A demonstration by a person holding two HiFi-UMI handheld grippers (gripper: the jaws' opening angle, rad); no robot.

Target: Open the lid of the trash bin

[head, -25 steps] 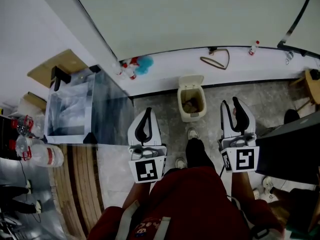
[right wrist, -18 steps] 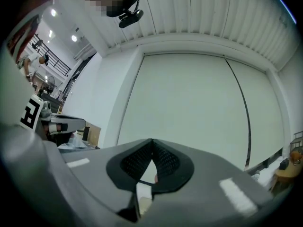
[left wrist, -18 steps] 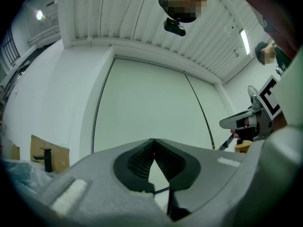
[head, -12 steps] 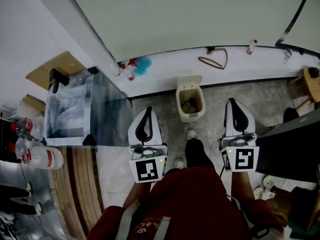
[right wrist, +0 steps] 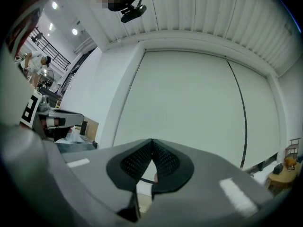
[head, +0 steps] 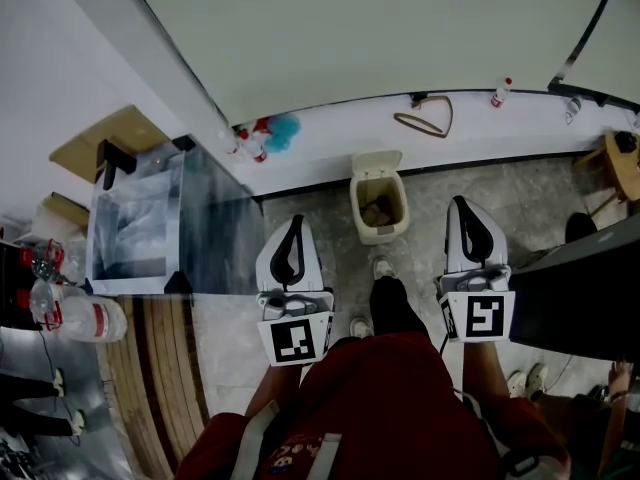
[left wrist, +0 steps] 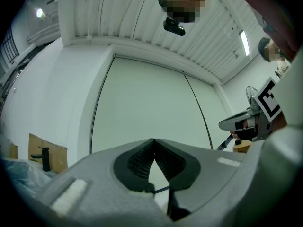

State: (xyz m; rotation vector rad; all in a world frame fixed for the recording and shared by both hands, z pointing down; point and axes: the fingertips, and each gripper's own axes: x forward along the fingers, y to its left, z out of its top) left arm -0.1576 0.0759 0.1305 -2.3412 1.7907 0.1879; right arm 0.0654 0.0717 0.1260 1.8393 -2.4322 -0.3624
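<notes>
Trash bin sits on the floor against the wall, lid standing upright, contents visible. Left gripper and right gripper flank it, clear of it. Both sets of fingers are pressed together, nothing between them.

Bin: small, cream, rectangular, standing upright at the far edge of the grey floor, right at the foot of the white wall. Lid: same cream colour, swung up and back from the rear rim, leaning toward the wall. The mouth is fully open. Brownish contents show inside, too small to identify.
</notes>
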